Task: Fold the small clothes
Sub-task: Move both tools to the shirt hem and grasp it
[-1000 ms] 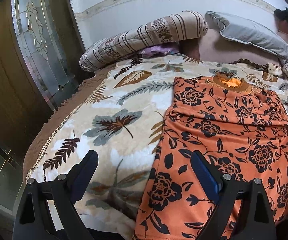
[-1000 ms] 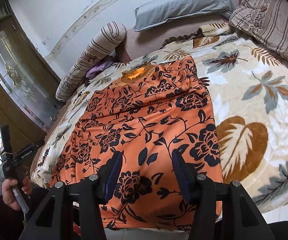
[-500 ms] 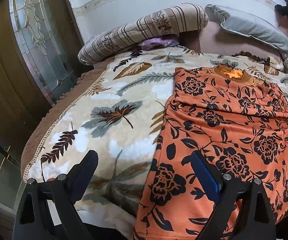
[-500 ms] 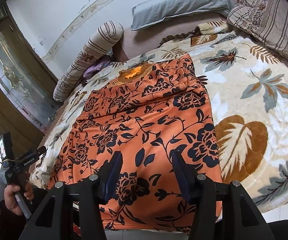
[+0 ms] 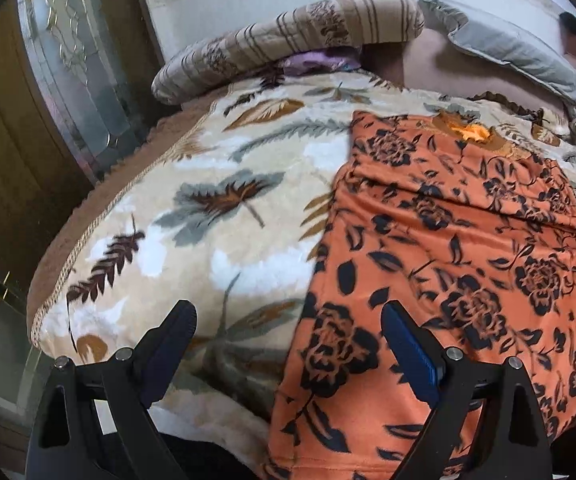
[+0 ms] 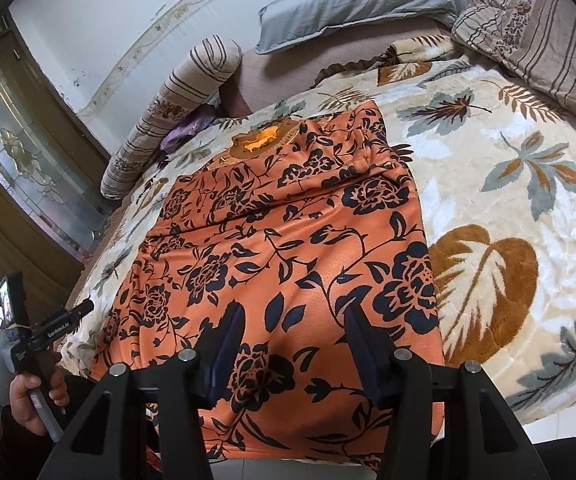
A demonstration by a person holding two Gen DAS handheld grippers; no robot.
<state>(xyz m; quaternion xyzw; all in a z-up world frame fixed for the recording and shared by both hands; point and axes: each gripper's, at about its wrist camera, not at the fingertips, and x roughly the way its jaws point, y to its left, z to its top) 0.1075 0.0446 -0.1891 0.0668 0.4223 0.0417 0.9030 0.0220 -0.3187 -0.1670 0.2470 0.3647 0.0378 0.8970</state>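
Two grippers are being held open over the near edge of the bed (image 6: 507, 152), and nothing is being gripped by either. The shirt (image 6: 288, 240), orange with dark flowers, is lying flat on the leaf-print blanket (image 5: 208, 220), collar toward the pillows (image 6: 359, 4), hem hanging slightly over the near edge. The left gripper (image 5: 288, 344) is being carried wide open across the shirt's left border, one finger above blanket and the other above cloth. The right gripper (image 6: 293, 340) is being held less widely open over the hem, inside the right border.

The step in hand is judged to be the first fold, with the near corners being approached. For this to be done well, each gripper should be lowered onto its own hem corner, so the right one is best shifted outward first. Both cloth layers should be pinched together, with no blanket caught underneath. The corners should then be lifted evenly and carried toward the collar, so that the crease is being formed straight and no slack is being left in the middle.
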